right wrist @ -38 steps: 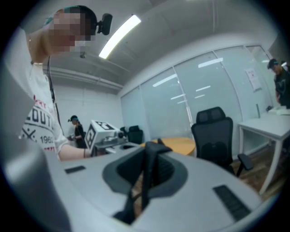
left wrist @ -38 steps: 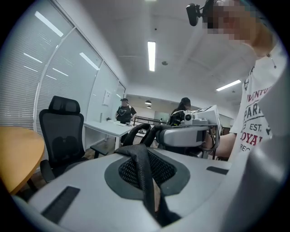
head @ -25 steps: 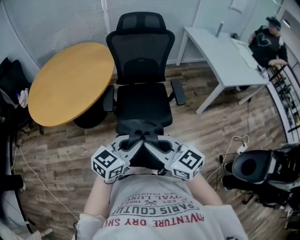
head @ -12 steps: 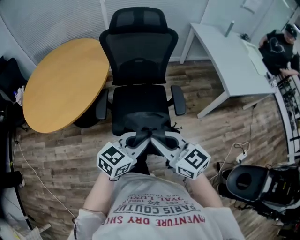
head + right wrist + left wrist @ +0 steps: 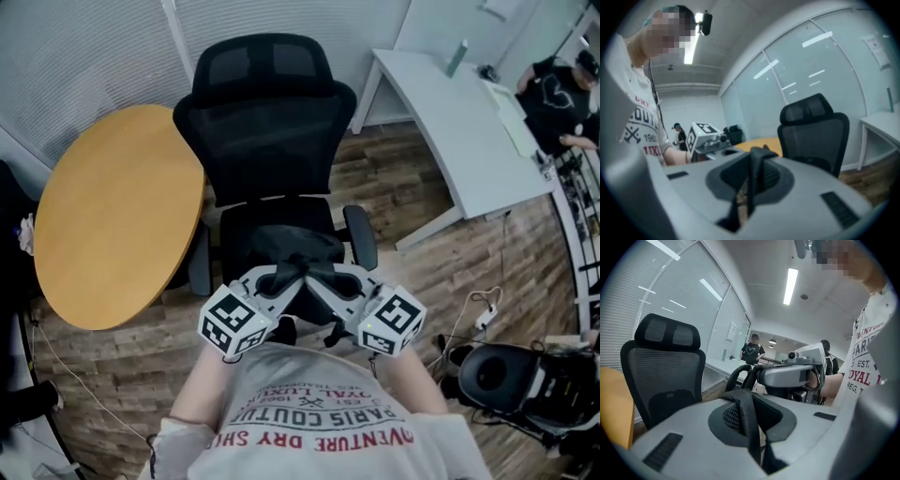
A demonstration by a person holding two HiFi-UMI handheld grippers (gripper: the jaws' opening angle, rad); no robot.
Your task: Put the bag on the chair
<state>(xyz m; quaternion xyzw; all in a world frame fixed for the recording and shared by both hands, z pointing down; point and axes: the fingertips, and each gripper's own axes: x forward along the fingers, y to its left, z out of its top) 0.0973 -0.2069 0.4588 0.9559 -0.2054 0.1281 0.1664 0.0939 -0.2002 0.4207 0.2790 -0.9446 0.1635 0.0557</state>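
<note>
Nearest, the left tongs [image 5: 279,278] and right tongs [image 5: 317,278] each pinch tight on a black woven strap [image 5: 746,418] of the soft, crumpled black bag [image 5: 292,246], which hangs over the front of the seat of the black mesh chair [image 5: 272,122] beyond.

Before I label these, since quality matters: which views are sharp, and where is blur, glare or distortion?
Head view: evenly lit, sharp, edges bowed. Left gripper view: fisheye, dark corners, bright ceiling light, bag strap crisp. Right gripper view: softer; chair and strap slightly blurred.
</note>
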